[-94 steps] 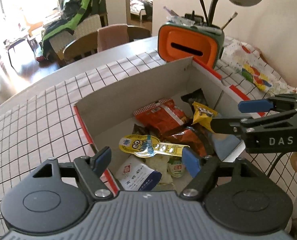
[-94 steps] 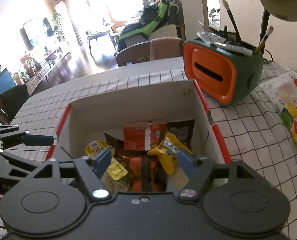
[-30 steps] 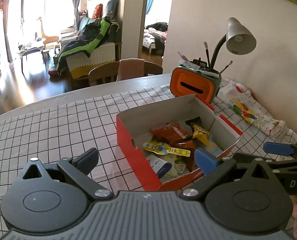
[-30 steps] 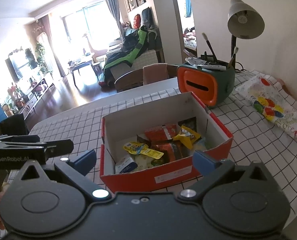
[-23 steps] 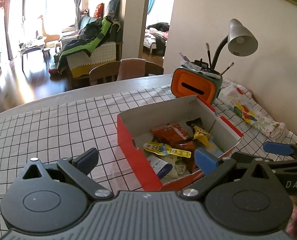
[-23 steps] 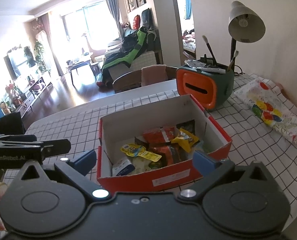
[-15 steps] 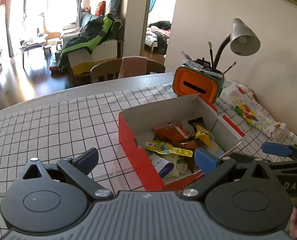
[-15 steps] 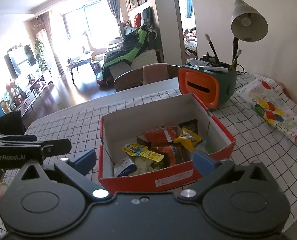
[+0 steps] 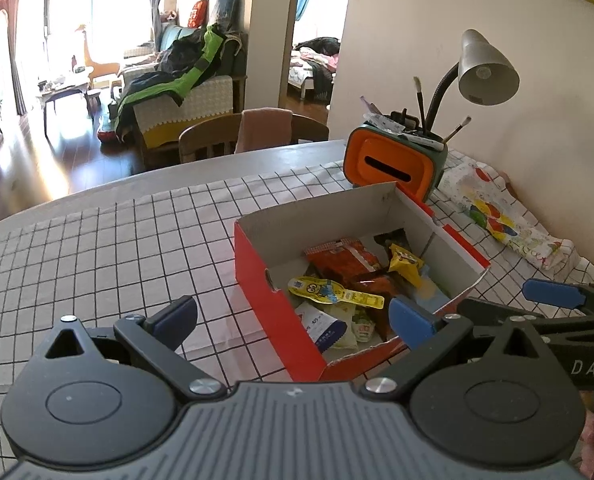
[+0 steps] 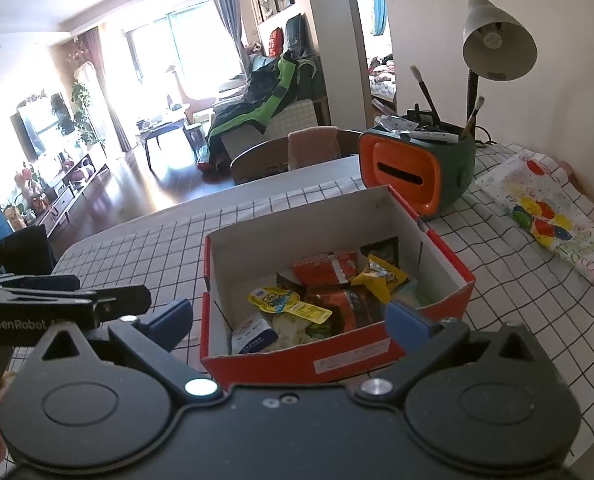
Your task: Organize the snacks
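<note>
A red cardboard box [image 9: 253,268] [image 10: 337,360] stands on the checked tablecloth and holds several snack packets: orange-red bags [image 9: 343,258] [image 10: 325,268], a yellow packet [image 9: 405,264] [image 10: 381,280], a yellow cartoon pouch [image 9: 325,290] [image 10: 277,300] and a white-blue sachet [image 9: 321,326] [image 10: 255,336]. My left gripper [image 9: 293,316] is open, held back above the box's near left corner. My right gripper [image 10: 287,318] is open too, in front of the box's near wall. Neither holds anything. Each gripper shows at the edge of the other's view.
An orange and green brush holder [image 9: 393,162] [image 10: 413,172] stands behind the box under a grey desk lamp [image 9: 487,68] [image 10: 497,46]. A folded colourful cloth [image 9: 501,216] [image 10: 549,216] lies at the right by the wall. A chair [image 9: 233,136] stands past the table's far edge.
Both grippers have pulled up and back from inside the box, opened wider, and now hold nearly still. The snacks lie in the box as before.
</note>
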The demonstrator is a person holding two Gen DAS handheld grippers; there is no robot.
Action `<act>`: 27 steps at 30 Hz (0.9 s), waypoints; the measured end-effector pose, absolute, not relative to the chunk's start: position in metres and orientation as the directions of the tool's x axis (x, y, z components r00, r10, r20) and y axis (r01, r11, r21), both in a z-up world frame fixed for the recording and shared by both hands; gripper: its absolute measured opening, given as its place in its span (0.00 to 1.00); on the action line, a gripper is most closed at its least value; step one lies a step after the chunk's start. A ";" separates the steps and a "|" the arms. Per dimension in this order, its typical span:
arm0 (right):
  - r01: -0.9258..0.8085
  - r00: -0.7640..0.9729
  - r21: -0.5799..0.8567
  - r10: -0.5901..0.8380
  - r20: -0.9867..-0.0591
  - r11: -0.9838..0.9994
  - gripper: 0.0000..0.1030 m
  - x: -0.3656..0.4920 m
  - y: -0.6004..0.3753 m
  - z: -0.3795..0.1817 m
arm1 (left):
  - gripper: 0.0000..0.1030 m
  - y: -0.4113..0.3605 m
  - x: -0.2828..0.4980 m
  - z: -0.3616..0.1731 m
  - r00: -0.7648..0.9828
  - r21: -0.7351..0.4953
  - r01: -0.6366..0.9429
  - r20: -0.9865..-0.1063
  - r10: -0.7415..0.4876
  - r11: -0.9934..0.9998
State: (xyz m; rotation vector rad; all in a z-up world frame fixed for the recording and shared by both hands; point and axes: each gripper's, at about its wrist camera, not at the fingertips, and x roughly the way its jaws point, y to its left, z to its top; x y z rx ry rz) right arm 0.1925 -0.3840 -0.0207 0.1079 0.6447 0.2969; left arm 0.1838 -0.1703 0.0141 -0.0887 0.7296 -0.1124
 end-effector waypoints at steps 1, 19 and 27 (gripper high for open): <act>-0.238 0.760 0.192 0.305 -0.573 0.952 1.00 0.192 -0.385 -0.020 | 1.00 -0.170 0.184 0.014 0.736 -0.131 0.072 -0.662 -0.142 0.989; -0.193 0.786 0.177 0.260 -0.561 0.965 1.00 0.176 -0.389 -0.017 | 1.00 -0.175 0.179 0.015 0.727 -0.150 0.123 -0.659 -0.192 0.981; -0.170 0.797 0.171 0.237 -0.555 0.971 1.00 0.164 -0.386 -0.015 | 1.00 -0.171 0.169 0.018 0.728 -0.151 0.153 -0.651 -0.215 0.977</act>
